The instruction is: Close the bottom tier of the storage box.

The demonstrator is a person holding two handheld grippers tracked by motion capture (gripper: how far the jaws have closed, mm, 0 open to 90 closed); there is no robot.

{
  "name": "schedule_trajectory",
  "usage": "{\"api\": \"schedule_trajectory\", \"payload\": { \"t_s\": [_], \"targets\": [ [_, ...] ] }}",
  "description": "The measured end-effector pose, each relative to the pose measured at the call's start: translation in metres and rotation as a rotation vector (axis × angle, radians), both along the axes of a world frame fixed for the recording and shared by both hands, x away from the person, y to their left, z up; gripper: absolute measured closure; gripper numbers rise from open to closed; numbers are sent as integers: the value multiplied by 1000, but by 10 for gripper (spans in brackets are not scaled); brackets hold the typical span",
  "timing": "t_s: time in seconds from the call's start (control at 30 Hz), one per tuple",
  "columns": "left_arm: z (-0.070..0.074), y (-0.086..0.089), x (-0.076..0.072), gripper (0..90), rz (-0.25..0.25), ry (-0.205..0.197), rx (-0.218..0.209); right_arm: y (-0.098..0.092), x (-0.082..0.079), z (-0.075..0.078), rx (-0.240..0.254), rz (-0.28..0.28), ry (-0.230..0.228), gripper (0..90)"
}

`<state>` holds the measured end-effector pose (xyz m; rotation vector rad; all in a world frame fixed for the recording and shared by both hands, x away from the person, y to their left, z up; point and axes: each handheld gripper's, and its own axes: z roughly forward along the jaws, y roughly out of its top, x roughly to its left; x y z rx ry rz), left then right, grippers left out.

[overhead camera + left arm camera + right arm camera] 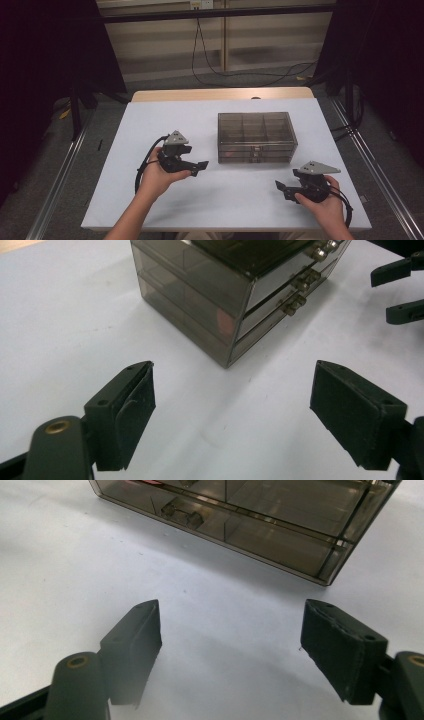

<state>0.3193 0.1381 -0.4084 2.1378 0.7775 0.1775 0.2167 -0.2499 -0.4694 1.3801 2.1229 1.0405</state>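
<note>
A smoky see-through drawer box (pixel 256 136) stands at the middle of the white table (pixel 150 125). My left gripper (pixel 201 165) lies left of it, held low over the table and pointing right toward its front corner, jaws open and empty. In the left gripper view the box (pixel 200 295) shows three stacked drawers with small knobs (pixel 300 282), ahead of my open left gripper (pixel 234 377). My right gripper (pixel 281 188) is near the front right, pointing left, open and empty. In the right gripper view the box (pixel 280 515) lies beyond my right gripper (pixel 230 610).
Something small and pinkish (pixel 223 320) shows through a drawer's side wall. The right gripper's fingers (pixel 400 292) appear at the far right of the left gripper view. Bare tabletop lies between the two grippers. Cables (pixel 210 70) run across the floor beyond the table.
</note>
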Motion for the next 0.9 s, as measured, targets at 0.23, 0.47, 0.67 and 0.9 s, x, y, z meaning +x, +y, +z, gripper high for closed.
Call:
{"api": "schedule_trajectory", "payload": {
  "t_s": [0.23, 0.47, 0.67, 0.9],
  "targets": [
    [-6, 7, -3, 181, -6, 2, -5, -5, -3, -1, -10, 0, 8, 216],
    [-12, 14, -4, 175, 5, 5, -11, -10, -5, -2, -12, -1, 8, 207],
    [-18, 18, -6, 174, 13, 11, -23, -15, -7, -3, -4, -2, 8, 190],
    [-26, 24, -9, 172, 17, 19, -16, -18, -8, -2, -4, -7, 11, 181]
  ]
}}
